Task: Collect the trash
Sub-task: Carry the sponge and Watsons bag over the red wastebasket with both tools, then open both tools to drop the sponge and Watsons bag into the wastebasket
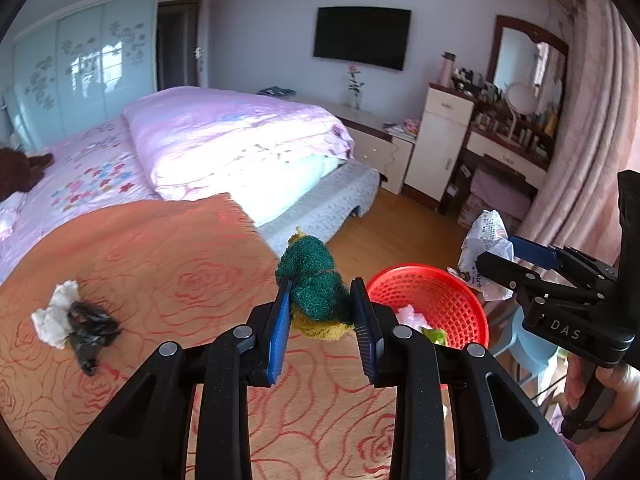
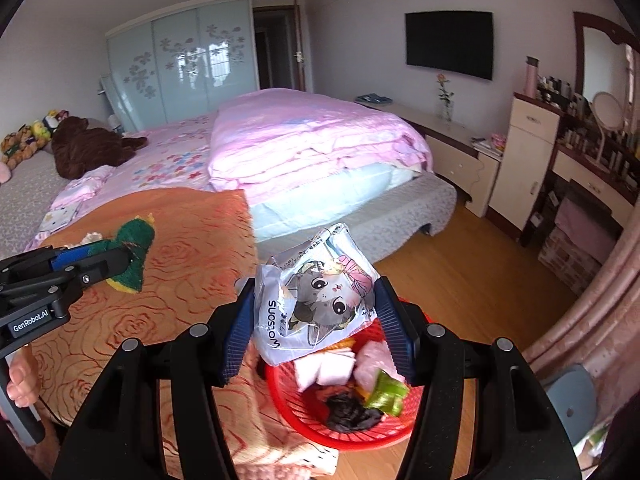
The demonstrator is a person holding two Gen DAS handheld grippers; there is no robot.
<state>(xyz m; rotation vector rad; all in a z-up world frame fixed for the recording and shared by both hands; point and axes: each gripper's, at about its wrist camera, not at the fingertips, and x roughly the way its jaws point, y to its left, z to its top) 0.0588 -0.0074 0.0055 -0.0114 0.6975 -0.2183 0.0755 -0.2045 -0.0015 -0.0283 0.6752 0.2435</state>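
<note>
My left gripper (image 1: 322,312) is shut on a green and yellow scouring sponge (image 1: 316,288), held above the orange cloth just left of the red basket (image 1: 456,300). It also shows in the right wrist view (image 2: 132,252). My right gripper (image 2: 316,320) is shut on a crumpled white Watsons wrapper with a cat picture (image 2: 316,300), held over the red basket (image 2: 340,436), which holds tissues, a black bag and a green scrap. A white tissue (image 1: 54,316) and a black plastic bag (image 1: 90,330) lie on the orange cloth at the left.
The orange rose-patterned cloth (image 1: 160,264) covers the surface under both grippers. A bed with a pink quilt (image 1: 224,136) stands behind it. A blue stool (image 1: 528,344) sits right of the basket. A dresser (image 2: 592,176) and pink curtains (image 1: 592,128) are at the right.
</note>
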